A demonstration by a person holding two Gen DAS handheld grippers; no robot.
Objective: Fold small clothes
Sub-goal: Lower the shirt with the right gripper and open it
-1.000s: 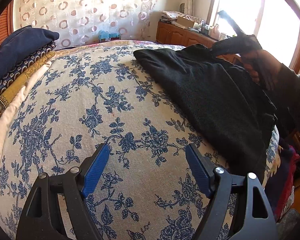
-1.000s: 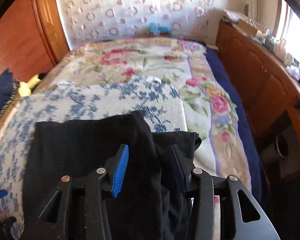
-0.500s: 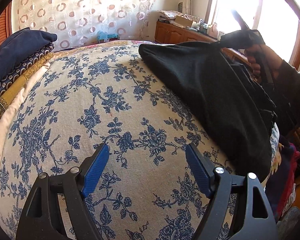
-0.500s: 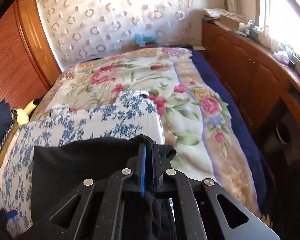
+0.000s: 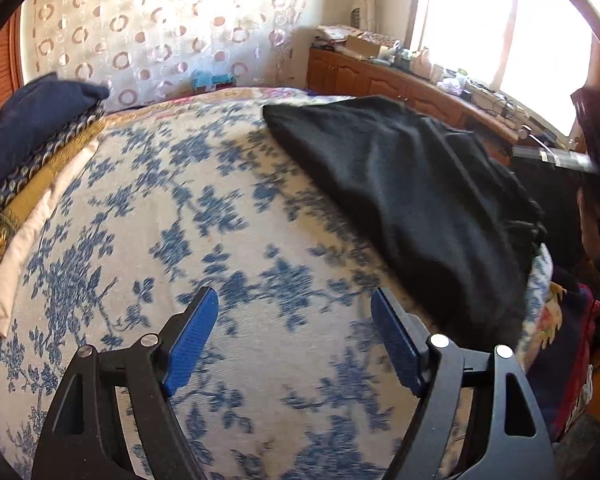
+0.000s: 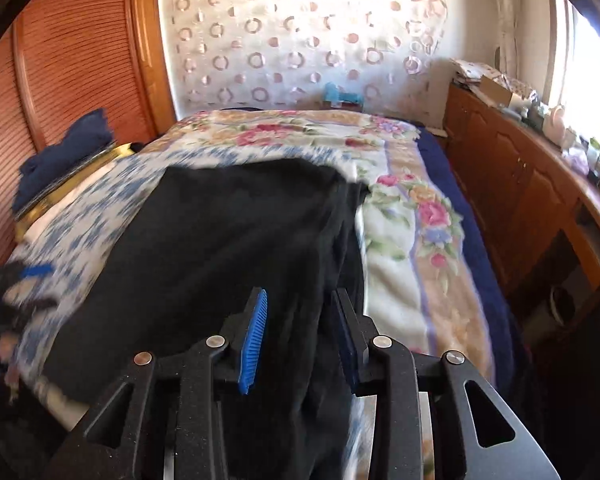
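while the left gripper (image 5: 294, 334) gapes empty over the bedspread (image 5: 148, 216), the right gripper's (image 6: 300, 338) jaws, just parting, straddle the black garment (image 6: 220, 240) ungripped.

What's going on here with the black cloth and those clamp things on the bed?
A person is folding clothes on a bed, with a two-finger gripper in each hand. The black garment lies on the blue-flowered cover. The right gripper has its jaws apart with a fold of the garment between them; they have just been opening. The left gripper is open above bare cover, holding nothing.
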